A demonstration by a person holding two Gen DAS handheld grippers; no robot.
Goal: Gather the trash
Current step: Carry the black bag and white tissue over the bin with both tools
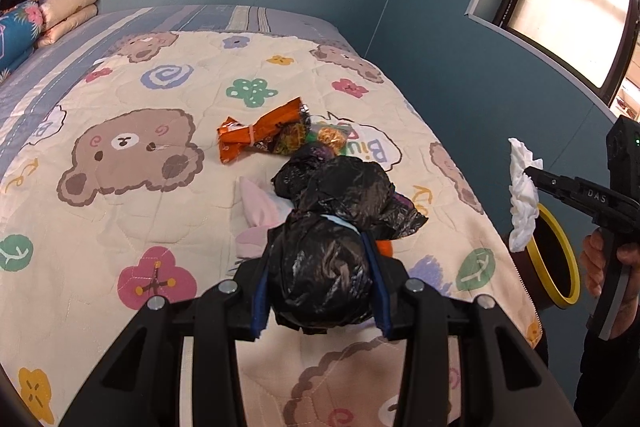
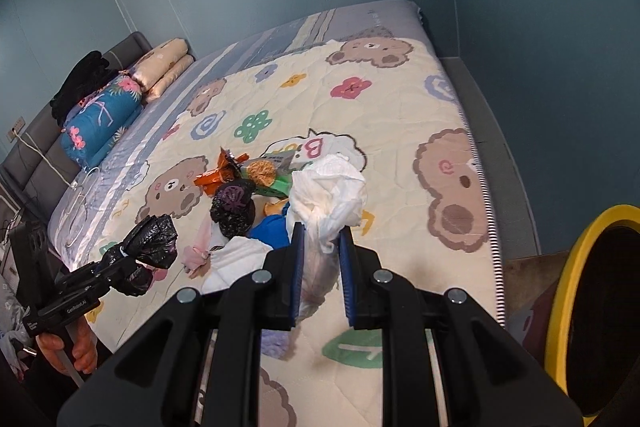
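My left gripper [image 1: 320, 283] pinches a crumpled black plastic bag [image 1: 324, 275] above the bear-print quilt [image 1: 120, 211]. My right gripper [image 2: 322, 267] clamps a white tissue wad [image 2: 332, 195], seemingly near the yellow-rimmed bin [image 2: 560, 291].

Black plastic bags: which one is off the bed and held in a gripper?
The knotted black bag clamped in the left gripper; the other black bag, with a purple print, lies on the quilt.
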